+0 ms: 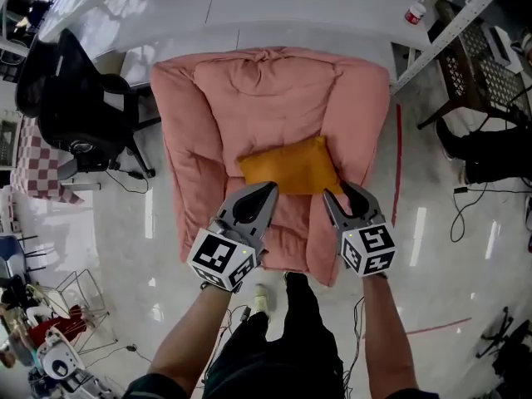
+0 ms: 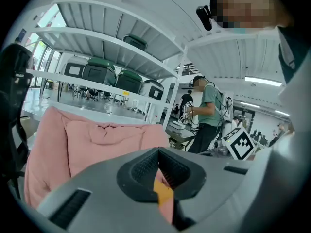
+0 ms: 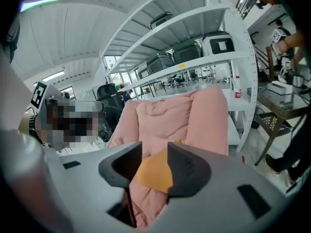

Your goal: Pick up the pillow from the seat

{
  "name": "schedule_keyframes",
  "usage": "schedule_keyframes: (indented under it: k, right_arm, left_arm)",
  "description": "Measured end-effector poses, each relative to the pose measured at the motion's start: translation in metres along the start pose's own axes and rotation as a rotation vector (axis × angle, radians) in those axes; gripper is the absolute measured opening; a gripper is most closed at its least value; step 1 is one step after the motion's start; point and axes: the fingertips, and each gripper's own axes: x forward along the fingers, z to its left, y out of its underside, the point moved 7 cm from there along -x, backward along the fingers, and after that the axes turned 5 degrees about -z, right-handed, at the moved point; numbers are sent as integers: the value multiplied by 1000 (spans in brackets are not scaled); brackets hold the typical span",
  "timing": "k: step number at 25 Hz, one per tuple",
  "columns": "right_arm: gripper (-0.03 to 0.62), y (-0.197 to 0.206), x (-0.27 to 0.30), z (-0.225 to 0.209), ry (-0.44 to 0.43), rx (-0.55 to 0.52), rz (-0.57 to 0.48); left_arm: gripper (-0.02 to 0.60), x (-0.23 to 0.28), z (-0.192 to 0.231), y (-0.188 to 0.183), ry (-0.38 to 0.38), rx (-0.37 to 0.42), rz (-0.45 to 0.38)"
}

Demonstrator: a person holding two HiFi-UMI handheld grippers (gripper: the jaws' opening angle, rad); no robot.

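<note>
While your right gripper (image 1: pixel 345 196) hangs at the lower centre of the head view, its jaws stand apart with nothing pinched. In the right gripper view the orange pillow (image 3: pixel 154 174) shows through the gap, beyond the pads. Your left gripper (image 1: pixel 268 191) has its jaws drawn together and empty; only a sliver of orange shows in the slit in its own view.

Pillow: lies flat at centre frame in the head view, on the seat (image 1: pixel 291 227) of the pink armchair (image 1: pixel 266 90), back against the backrest, just above both sets of tips.

Step in hand, as I judge it: the approach, grasp not yet made. Notes for doing it well:
- Part the left jaws before you arrive.
- Bring one gripper to each near corner of the pillow, left and right.
- Pinch the pillow's edge only. The loose pink cover under it looks soft and could bunch in between the pads.
- Close both, then lift evenly so the pillow neither sags nor slips out of one side.

Not resolved:
- The tips cover the pillow's near edge in the head view, so I cannot tell whether they touch it.
- Pillow thickness is unclear from above.
- The armchair's lower front is cut off by your arms.
- A black office chair (image 1: pixel 75 98) sits upper left, well apart.
</note>
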Motion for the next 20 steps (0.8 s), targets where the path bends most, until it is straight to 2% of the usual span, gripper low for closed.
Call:
schedule_keyframes:
  k: [11, 14, 20]
  right_arm:
    - [187, 51, 39, -33, -17, -11, 112]
    - [229, 66, 50, -38, -23, -11, 144]
    - [247, 86, 73, -51, -32, 0, 181]
  left_arm:
    - [0, 29, 6, 28, -4, -38, 31]
    - [0, 35, 6, 32, -2, -41, 39]
    - [0, 39, 9, 38, 0, -46, 55]
